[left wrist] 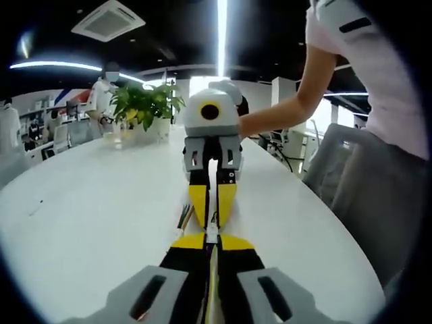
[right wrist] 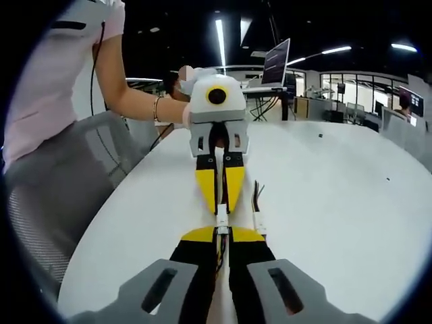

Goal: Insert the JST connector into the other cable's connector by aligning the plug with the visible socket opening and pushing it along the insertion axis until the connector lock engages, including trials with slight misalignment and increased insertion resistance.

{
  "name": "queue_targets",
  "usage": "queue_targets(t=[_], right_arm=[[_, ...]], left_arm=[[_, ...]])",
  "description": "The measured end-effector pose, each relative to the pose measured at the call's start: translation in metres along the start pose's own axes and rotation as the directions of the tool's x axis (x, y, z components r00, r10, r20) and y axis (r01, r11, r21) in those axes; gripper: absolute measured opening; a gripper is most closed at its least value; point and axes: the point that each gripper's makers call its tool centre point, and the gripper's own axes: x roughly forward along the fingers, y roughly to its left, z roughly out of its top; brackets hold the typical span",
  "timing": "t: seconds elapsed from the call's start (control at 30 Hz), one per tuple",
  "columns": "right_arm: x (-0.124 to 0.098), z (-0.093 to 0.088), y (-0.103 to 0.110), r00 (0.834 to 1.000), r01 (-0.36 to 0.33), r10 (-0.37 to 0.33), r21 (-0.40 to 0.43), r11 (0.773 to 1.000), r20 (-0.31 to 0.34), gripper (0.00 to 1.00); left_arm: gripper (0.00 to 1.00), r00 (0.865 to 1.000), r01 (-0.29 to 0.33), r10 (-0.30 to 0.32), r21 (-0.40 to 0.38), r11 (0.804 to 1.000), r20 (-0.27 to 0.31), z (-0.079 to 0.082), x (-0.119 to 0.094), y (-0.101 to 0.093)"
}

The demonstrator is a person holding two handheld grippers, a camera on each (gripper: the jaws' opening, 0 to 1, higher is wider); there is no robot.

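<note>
My two grippers meet tip to tip over the white table (left wrist: 101, 202). In the left gripper view, my left gripper (left wrist: 212, 238) rises from the bottom, its yellow-tipped jaws shut on a small white JST connector (left wrist: 212, 233). The right gripper (left wrist: 212, 224) faces it from above, its tips against that connector. In the right gripper view, my right gripper (right wrist: 221, 233) is shut on the white connector (right wrist: 222, 221), whose wires run back between its jaws. The left gripper (right wrist: 221, 210) closes on it from the far side. Whether the plug is seated I cannot tell.
A loose cable with a white connector (right wrist: 259, 221) and coloured wires lies on the table beside the grippers, also visible as a loose cable (left wrist: 184, 216). A potted plant (left wrist: 145, 104) stands at the far end. A person (left wrist: 364, 88) and a grey chair (right wrist: 67, 182) are at the table edge.
</note>
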Motion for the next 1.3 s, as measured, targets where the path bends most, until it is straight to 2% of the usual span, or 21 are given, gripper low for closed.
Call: queue_targets(t=[0.37,0.47,0.67,0.83,0.9,0.97,1.3], right_arm=[[0.006,-0.003,0.002,1.000,-0.001,0.001,0.005,1.000,-0.001,0.02],[0.010,-0.007,0.004,1.000,-0.002,0.002,-0.015,1.000,-0.012,0.03],[0.011,-0.009,0.003,1.000,0.008,-0.008,-0.033,0.999,-0.012,0.03],[0.011,-0.011,0.000,1.000,0.007,-0.007,-0.028,1.000,-0.016,0.04],[0.011,-0.012,0.001,1.000,0.007,-0.007,-0.016,1.000,-0.022,0.04],[0.010,-0.013,-0.002,1.000,0.017,-0.018,-0.012,1.000,-0.022,0.04],[0.009,-0.016,-0.008,0.999,0.024,-0.023,0.012,1.000,-0.029,0.04]], left_arm=[[0.00,1.000,-0.001,0.001,-0.008,1.000,-0.006,-0.007,0.003,-0.001],[0.00,1.000,-0.002,0.002,-0.008,1.000,-0.030,-0.013,0.004,-0.001],[0.00,0.999,-0.014,0.013,-0.011,1.000,-0.040,-0.018,0.003,0.001],[0.00,0.999,-0.015,0.015,-0.010,1.000,-0.045,-0.021,0.001,0.002],[0.00,0.999,-0.015,0.012,-0.051,0.999,-0.053,-0.024,0.000,0.002],[0.00,0.998,-0.020,0.019,-0.032,0.999,-0.052,-0.025,-0.001,0.003],[0.00,0.998,-0.025,0.023,-0.030,0.999,-0.064,-0.027,-0.003,0.005]])
